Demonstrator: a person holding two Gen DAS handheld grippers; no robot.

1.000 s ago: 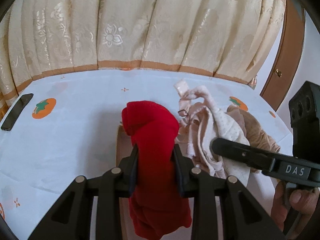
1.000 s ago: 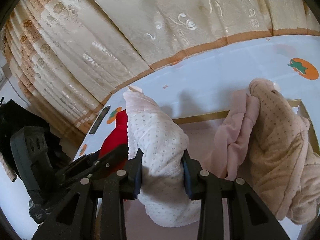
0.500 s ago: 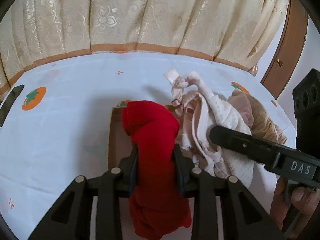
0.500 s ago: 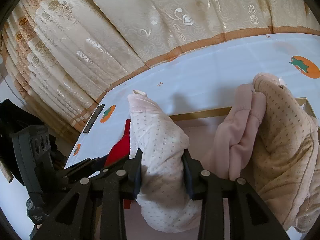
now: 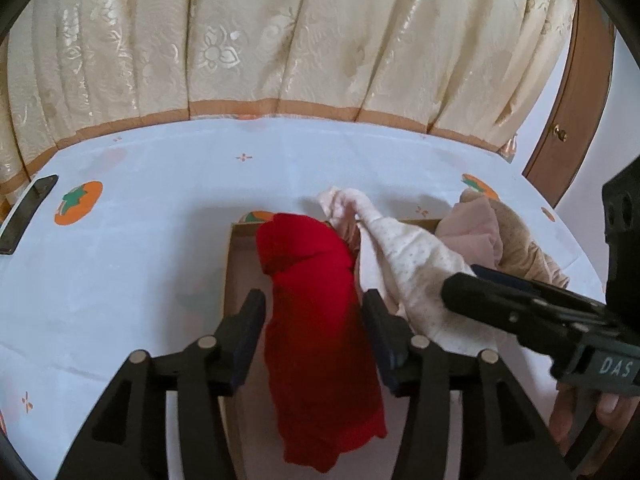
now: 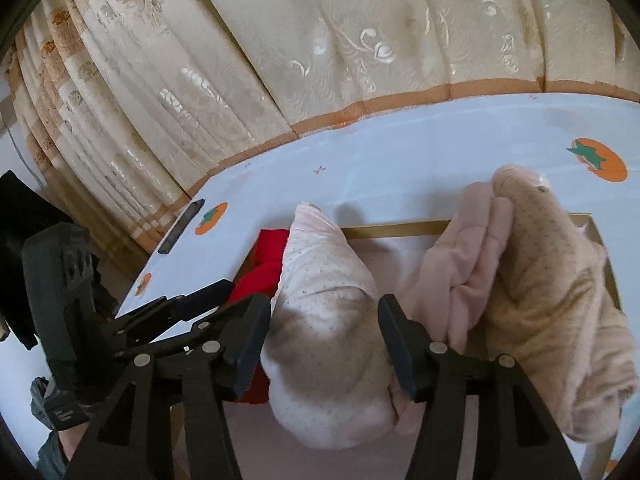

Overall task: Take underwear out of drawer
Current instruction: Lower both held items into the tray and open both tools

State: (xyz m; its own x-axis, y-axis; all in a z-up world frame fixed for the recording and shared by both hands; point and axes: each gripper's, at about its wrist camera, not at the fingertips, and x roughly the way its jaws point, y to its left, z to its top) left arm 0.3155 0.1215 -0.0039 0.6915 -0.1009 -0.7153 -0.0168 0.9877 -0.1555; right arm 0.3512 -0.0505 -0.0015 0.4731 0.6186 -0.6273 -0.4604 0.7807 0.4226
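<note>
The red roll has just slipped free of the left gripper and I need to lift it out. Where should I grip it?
Grip the red roll at its narrow waist, from above along its length. It stands upright between the open left gripper, whose jaws have just been opening, and its sides are clear there.

A red underwear (image 5: 320,320) roll is lying lengthwise at the left end of the shallow wooden drawer (image 5: 234,264), a pale dotted roll (image 6: 324,320) leaning beside it (pink and tan pieces (image 6: 552,292) are bunching farther right).
</note>
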